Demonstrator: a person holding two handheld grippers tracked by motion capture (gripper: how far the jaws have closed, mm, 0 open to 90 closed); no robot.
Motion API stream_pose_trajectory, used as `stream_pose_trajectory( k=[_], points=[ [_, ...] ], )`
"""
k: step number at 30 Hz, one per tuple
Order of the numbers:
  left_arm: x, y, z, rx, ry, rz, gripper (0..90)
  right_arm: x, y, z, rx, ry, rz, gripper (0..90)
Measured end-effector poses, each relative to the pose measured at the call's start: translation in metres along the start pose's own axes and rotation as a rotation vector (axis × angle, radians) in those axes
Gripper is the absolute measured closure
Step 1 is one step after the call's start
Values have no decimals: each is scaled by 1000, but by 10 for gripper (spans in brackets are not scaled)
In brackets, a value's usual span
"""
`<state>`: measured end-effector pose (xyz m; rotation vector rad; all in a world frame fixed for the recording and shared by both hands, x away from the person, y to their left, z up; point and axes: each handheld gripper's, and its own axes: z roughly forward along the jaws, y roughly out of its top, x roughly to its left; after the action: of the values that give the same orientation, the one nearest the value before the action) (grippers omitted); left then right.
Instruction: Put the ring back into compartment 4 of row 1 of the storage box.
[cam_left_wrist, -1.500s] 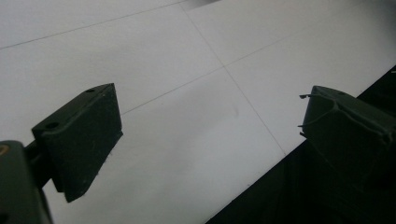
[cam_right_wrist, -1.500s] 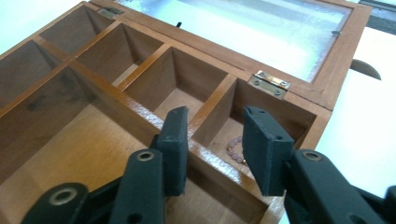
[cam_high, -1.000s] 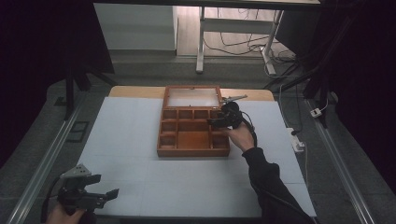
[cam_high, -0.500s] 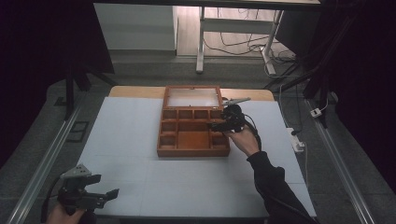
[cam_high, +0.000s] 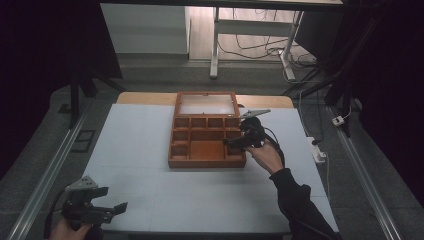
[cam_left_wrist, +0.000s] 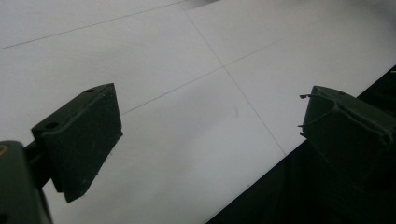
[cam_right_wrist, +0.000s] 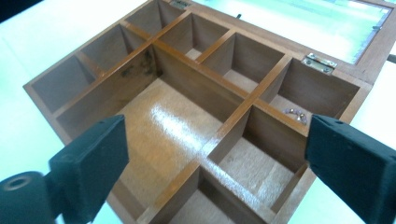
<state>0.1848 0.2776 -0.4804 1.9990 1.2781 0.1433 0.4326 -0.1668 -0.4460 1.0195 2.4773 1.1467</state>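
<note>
A wooden box (cam_high: 206, 162) with several compartments lies at the table's middle, its glass lid (cam_high: 206, 104) thrown back flat. My right gripper (cam_high: 233, 142) hovers over the box's right side, open and holding nothing. In the right gripper view its jaws (cam_right_wrist: 215, 149) stand wide apart above the box (cam_right_wrist: 154, 46). A small beaded trinket (cam_right_wrist: 295, 113) rests in a far right compartment. My left gripper (cam_high: 119, 208) sits at the table's front left corner, open and empty. In the left gripper view it (cam_left_wrist: 210, 121) looks down on the bare white table (cam_left_wrist: 187, 56).
The white table top (cam_high: 140, 140) has wide free room left of and in front of the box. Metal rails (cam_high: 45, 175) run along both sides of the table. A white power strip (cam_high: 317, 150) lies at the right edge. A desk frame and cables (cam_high: 260, 50) stand beyond.
My right gripper has drawn back a little toward the front along the box's right side. The left gripper has stayed put.
</note>
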Motion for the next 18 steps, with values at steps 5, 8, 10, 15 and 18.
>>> stream_pose_trajectory(
  k=[5,8,10,15,18],
  points=[
    [0,0,0,0,0,1,50,4,-7,-2,16,5,-22,8],
    [0,0,0,0,1,3,50,6,-13,-4,19,11,-19,0],
    [0,0,0,0,0,4,50,7,-16,-7,21,18,-9,0],
    [-1,0,0,-2,2,4,50,11,-23,-14,16,10,-10,0],
    [-1,0,0,-1,3,4,50,15,-28,-18,21,21,-16,0]
  ],
)
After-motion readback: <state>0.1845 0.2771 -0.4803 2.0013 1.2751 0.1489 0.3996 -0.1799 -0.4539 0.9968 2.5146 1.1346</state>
